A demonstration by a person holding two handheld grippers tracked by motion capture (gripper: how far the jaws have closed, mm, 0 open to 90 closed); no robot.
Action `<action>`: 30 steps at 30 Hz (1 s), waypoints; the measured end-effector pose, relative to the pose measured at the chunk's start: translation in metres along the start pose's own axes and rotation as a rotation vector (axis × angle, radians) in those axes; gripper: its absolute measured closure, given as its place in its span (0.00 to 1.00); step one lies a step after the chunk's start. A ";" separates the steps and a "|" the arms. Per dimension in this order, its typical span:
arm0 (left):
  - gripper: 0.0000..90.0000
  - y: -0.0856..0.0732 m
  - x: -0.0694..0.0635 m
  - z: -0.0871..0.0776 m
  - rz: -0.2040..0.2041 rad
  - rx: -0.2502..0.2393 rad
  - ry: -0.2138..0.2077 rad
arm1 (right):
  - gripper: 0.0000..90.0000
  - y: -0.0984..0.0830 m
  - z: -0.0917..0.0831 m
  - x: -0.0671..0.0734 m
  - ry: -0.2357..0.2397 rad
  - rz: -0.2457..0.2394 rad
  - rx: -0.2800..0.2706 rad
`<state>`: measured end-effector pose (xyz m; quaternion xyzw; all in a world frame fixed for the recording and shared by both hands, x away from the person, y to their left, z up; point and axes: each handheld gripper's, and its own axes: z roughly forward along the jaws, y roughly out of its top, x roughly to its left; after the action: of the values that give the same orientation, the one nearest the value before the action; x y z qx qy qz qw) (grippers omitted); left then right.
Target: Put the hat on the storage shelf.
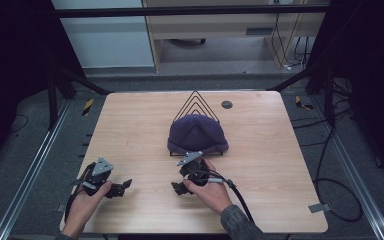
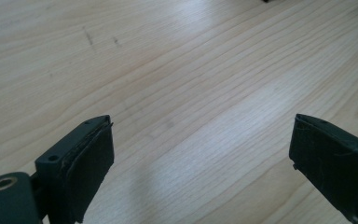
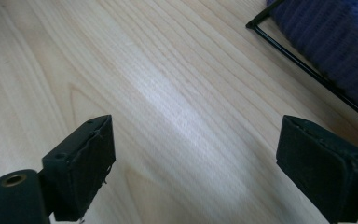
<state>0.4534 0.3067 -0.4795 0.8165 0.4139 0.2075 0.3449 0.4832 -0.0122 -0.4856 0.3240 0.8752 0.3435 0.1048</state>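
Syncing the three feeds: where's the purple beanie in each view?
High view: purple beanie sits mid-table on a black wire stand, just beyond the right gripper.
Left gripper view: not in it; bare wooden table between open jaws.
Right gripper view: top right corner, with the stand's base wire beside it.
Shared landmark: the light wood tabletop grain.
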 end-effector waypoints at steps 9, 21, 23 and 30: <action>0.07 -0.011 0.017 0.010 -0.059 0.002 0.020 | 0.14 0.006 0.020 -0.007 -0.023 0.051 -0.020; 0.05 -0.013 0.014 0.026 -0.051 0.030 0.018 | 0.08 -0.004 0.031 0.006 -0.102 0.032 -0.090; 0.04 -0.014 0.015 0.028 -0.059 0.022 0.020 | 0.08 -0.004 0.031 0.006 -0.101 0.032 -0.092; 0.00 -0.012 0.015 0.031 -0.053 0.034 0.018 | 0.08 -0.005 0.031 0.006 -0.100 0.031 -0.093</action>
<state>0.4746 0.3121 -0.5086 0.8090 0.4422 0.1986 0.3326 0.4891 0.0053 -0.5115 0.3491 0.8469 0.3686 0.1579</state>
